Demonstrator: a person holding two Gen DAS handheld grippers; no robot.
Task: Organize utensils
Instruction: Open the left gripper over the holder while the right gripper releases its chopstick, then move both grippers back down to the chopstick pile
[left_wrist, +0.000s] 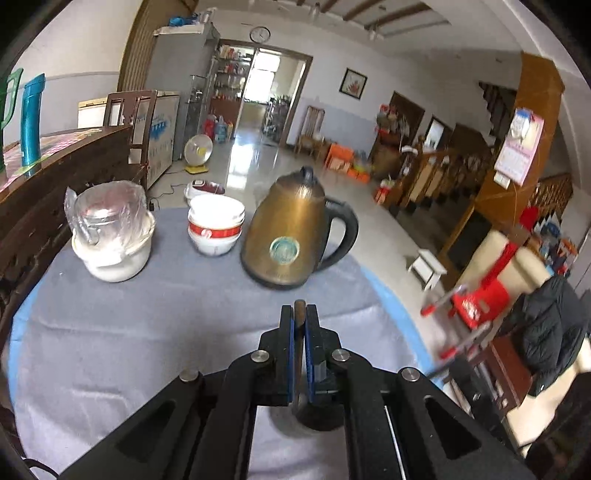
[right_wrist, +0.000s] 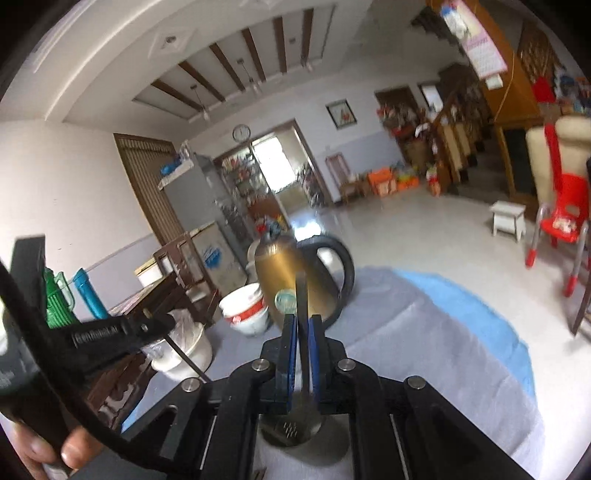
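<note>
Both utensils are off the counter (left_wrist: 110, 332) and being carried. The left hand-held gripper (left_wrist: 300, 332) is pinching a brown-handled utensil (left_wrist: 300, 314), its pads pressed onto the handle just in front of the brass kettle (left_wrist: 288, 236). Its working end is hanging below the jaws as a dark rounded shape, probably a spoon or ladle bowl, though the blur is making that hard to confirm. The right hand-held gripper (right_wrist: 303, 343) is likewise pinching a dark flat handle (right_wrist: 302, 295), also in front of the kettle, with what looks like a perforated metal head (right_wrist: 291, 430) dangling beneath.

So the picking up seems done; the putting away is still to come. No holder or drawer is showing anywhere near the kettle, only the stacked bowls (left_wrist: 216, 229) and a plastic-covered pot (left_wrist: 112, 236) to its left. Where these utensils are going is out of sight, and both heads are partly cut off by the gripper frames.
</note>
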